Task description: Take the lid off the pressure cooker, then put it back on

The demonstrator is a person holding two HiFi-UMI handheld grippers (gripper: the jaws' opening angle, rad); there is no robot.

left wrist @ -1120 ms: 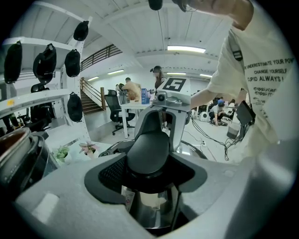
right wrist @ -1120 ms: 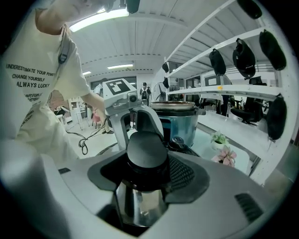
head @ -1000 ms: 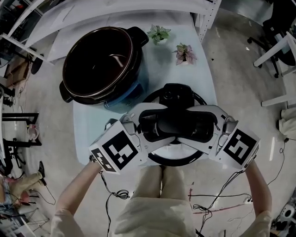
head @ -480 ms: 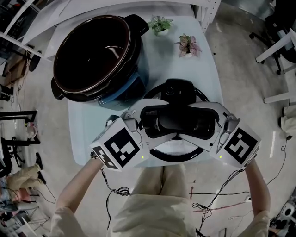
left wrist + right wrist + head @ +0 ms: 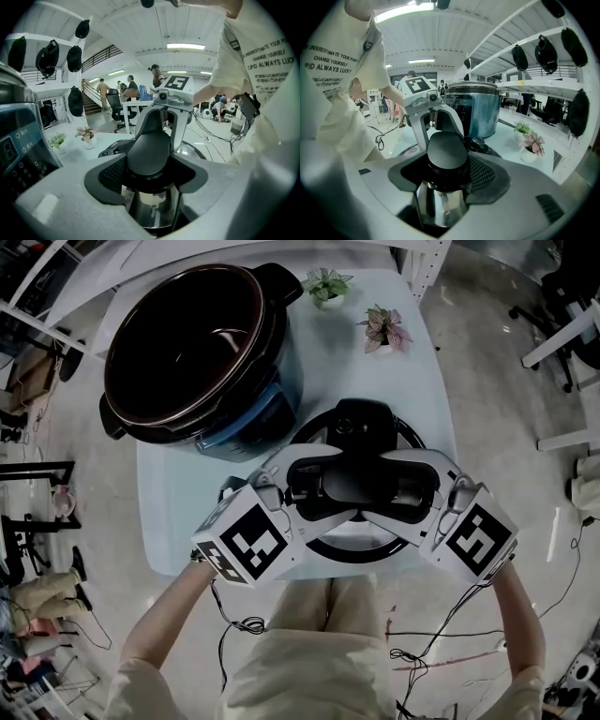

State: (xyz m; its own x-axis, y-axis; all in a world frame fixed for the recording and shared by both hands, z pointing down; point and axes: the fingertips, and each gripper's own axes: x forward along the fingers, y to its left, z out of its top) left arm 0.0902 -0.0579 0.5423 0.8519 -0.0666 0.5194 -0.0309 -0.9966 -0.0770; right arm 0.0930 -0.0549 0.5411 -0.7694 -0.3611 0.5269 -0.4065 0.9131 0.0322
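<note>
Steel round black-handled lid [image 5: 364, 538] | clamped by left gripper [image 5: 298, 487] and right gripper [image 5: 422, 489] for balance | open blue cooker [image 5: 269, 414] at 10 o'clock

two small potted plants stand near the table's [image 5: 417, 418] far right corner: a green plant [image 5: 325, 284] at the far edge and a pink-leaved plant [image 5: 382, 329] just right of it, apart. black cables [image 5: 246, 625] trail over the floor [image 5: 511, 390] past the near edge. dark caps [image 5: 547, 52] hang on white shelving [image 5: 511, 32].
</note>
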